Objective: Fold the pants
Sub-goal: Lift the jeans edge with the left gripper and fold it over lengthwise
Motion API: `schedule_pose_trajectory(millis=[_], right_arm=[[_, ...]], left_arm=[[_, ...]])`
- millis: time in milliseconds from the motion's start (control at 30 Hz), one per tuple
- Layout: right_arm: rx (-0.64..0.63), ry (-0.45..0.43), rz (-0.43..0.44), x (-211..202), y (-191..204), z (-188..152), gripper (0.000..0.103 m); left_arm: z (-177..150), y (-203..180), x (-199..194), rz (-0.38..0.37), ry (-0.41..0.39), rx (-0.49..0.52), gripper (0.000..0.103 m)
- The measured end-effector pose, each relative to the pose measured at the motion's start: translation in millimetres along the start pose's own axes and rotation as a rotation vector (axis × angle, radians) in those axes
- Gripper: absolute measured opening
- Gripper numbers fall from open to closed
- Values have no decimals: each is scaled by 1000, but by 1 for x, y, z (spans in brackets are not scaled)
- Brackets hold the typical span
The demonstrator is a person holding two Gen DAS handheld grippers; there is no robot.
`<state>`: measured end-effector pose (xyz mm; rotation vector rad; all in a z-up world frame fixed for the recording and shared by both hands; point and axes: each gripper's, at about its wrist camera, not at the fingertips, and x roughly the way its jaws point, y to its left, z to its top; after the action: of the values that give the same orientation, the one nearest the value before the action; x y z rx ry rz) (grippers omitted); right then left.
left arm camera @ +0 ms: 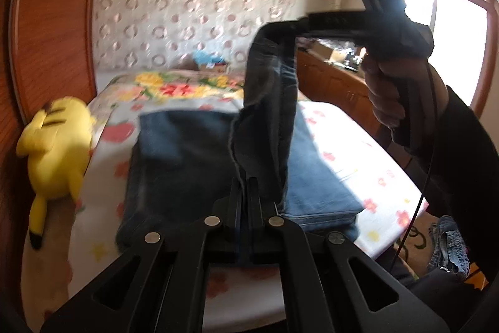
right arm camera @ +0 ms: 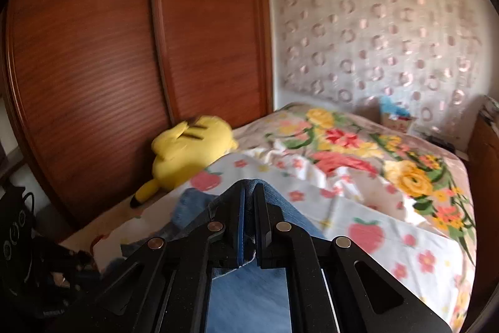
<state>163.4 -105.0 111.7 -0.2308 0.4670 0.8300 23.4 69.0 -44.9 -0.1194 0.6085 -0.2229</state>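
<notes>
Bed (left arm camera: 358, 145), floral sheet, carried the jeans (left arm camera: 193, 152), laid lengthwise down its middle. Wardrobe doors (right arm camera: 93, 52), reddish wood, stood alongside. Jeans: lower portion flat on the bed, one end lifted off it and hanging between both tongs; folding judged under way, the raised end not yet laid over, further folds left. Plush toy (left arm camera: 53, 149), yellow, lay at the bed's edge near the wardrobe. Left tongs (left arm camera: 244, 186): closed tight on the hem edge. Right tongs (right arm camera: 249, 202): closed tight on denim, held higher by a hand (left arm camera: 393, 89).
</notes>
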Motion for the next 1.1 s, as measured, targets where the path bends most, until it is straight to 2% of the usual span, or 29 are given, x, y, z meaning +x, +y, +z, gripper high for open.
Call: schedule_pose_trajectory(millis=[200,367,433,467,533,633,733,767,800,833,900,933,1100], right_arm=[[-31,109,31,69,7,11,5],[-31,181,42,107,12,22,6],[-27,189,32,117,16,27,14],[-19,191,24,115,18,29,23],[-4,186,27,114,20,34,34],[-11,157,18,102,20,32,41],[0,135,23,89,14,18,42],[-1,132,20,83,11,13,42],[-6,123,4,75,8,6,42],[-9,118,-9,68,5,0,42],[-4,113,-20,51,-1,-12,43],[2,111,-25,44,-5,-19,43],[43,94,-61,13,-15,-44,48]], left_arm=[[-20,23,8,23,30,-53,4],[-33,40,16,53,69,-97,4],[-37,45,19,103,90,-110,4],[-38,45,22,109,100,-112,5],[-37,46,25,117,111,-112,9],[-34,46,24,151,107,-96,13],[-30,49,20,172,90,-96,30],[-28,50,18,186,83,-95,41],[-27,52,17,191,76,-94,48],[-25,53,15,192,71,-95,52],[-23,56,13,207,61,-99,75],[-20,57,12,218,53,-101,78],[-14,50,17,225,53,-96,80]])
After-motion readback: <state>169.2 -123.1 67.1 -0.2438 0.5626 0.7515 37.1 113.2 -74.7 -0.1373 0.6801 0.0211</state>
